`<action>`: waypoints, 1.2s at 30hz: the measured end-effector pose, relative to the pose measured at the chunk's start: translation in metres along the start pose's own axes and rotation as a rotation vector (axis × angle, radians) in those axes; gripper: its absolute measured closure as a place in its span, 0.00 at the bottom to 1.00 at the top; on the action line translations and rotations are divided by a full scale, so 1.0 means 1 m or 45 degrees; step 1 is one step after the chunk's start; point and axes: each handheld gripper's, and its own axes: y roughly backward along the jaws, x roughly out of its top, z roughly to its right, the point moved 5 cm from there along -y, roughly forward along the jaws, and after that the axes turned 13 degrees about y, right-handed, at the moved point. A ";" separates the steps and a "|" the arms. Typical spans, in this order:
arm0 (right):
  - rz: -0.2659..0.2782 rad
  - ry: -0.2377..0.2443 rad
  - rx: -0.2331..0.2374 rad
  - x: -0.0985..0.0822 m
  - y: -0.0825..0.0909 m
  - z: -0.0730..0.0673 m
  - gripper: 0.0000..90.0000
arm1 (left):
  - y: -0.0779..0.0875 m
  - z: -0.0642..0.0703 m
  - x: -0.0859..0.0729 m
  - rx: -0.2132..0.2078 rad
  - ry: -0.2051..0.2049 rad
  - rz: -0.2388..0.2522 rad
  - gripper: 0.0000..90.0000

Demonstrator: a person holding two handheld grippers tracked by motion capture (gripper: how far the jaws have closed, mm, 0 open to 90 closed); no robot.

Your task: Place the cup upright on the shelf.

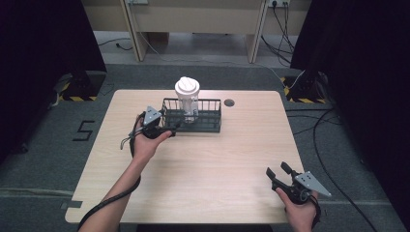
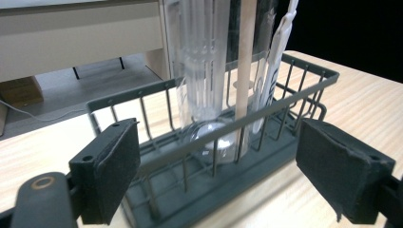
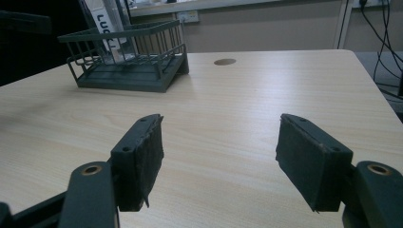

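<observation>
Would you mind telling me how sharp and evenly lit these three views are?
High view: soft, table evenly lit, black at the sides. Left gripper view: wire basket fairly sharp, pads soft. Right gripper view: tabletop glare near the basket.

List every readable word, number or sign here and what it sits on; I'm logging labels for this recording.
"5": dark figure on the grey floor left of the table.
"LUC": black letters on a white strip inside the clear jar in the wire basket; the rest is cut off.
Lettering on the same strip, left gripper view: too blurred to read.
</observation>
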 end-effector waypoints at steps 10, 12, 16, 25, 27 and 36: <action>-0.001 -0.002 -0.004 0.000 0.000 0.000 0.37 | 0.037 -0.010 -0.017 0.007 0.010 0.000 0.16; -0.001 -0.002 -0.005 0.000 0.000 0.000 0.37 | 0.040 -0.010 -0.019 0.007 0.008 -0.001 0.16; -0.002 -0.002 -0.005 0.000 0.000 0.000 0.37 | 0.053 -0.014 -0.031 0.015 0.011 -0.006 0.16; -0.002 -0.006 -0.020 0.000 0.000 0.001 0.37 | 0.085 -0.023 -0.054 0.031 0.051 -0.010 0.16; -0.001 -0.006 -0.028 0.000 0.000 0.002 0.37 | 0.095 -0.022 -0.065 0.029 0.080 -0.004 0.16; 0.005 -0.016 -0.032 0.001 0.001 0.002 0.35 | 0.111 -0.018 -0.076 0.026 0.120 0.049 0.16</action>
